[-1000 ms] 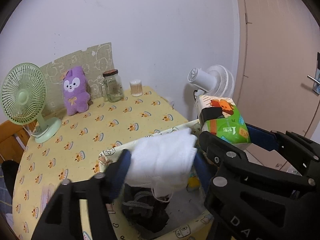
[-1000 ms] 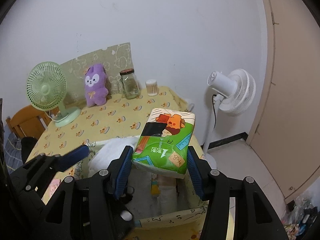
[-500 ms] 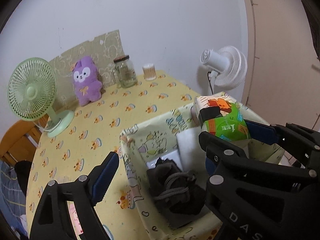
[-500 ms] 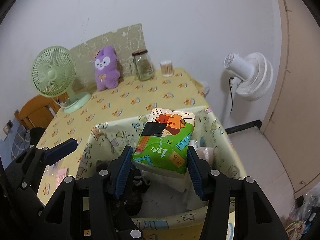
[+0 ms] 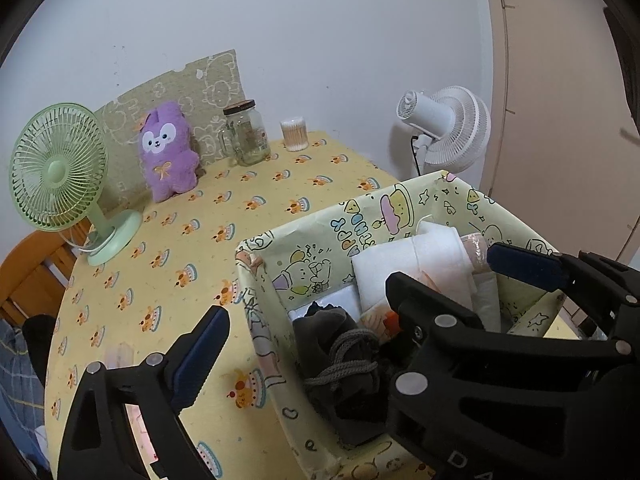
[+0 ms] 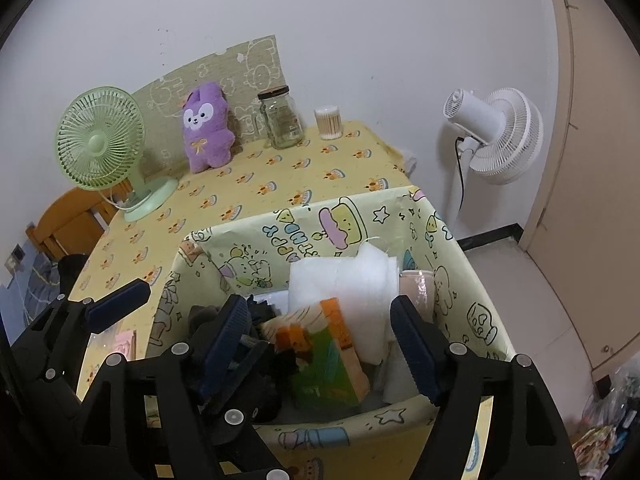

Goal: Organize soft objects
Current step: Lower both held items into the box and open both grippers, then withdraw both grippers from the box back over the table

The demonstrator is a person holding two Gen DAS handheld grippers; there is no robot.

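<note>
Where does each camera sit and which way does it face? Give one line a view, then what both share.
Left wrist: on the left gripper, angled down at the yellow bin's left side; its own open fingers show, plus the right gripper.
Right wrist: on the right gripper, looking into the bin at the green tissue pack; open fingers show.
Shared: purple plush, green fan, white towel.

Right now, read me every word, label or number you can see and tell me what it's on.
"DA": white letters on the left gripper, cut off by the frame edge. Its jaws have just been opening and grip nothing.
Storage box lining: colourful cartoon letters, upside down, not surely readable.
Green tissue pack: print too blurred to read.
No other text is readable.
</note>
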